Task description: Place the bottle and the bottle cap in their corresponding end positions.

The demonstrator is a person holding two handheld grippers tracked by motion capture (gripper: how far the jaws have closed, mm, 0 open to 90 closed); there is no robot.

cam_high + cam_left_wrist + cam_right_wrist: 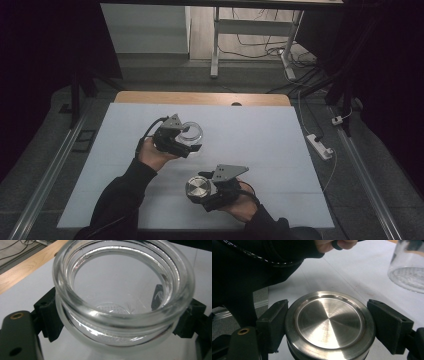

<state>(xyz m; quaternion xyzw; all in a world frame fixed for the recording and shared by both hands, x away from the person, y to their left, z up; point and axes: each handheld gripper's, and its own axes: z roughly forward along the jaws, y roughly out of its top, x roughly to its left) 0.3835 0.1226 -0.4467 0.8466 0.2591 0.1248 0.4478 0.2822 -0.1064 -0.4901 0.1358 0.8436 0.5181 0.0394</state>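
A clear glass jar (190, 132) (122, 292) with a thick rim and an open mouth sits between the jaws of my left gripper (189, 141) (120, 322), which is shut on its neck. It is empty inside. Nearer the person, my right gripper (200, 192) (328, 325) is shut on a round brushed-metal lid (197, 189) (329, 323), its flat top facing up. The jar's base (409, 270) appears at the upper right of the right gripper view, beyond the lid.
A white sheet (260, 145) covers the table, with a strip of bare wood (200, 98) at the far edge. A white power strip (320, 146) lies on the floor to the right. A desk frame and cables (260, 45) stand beyond the table.
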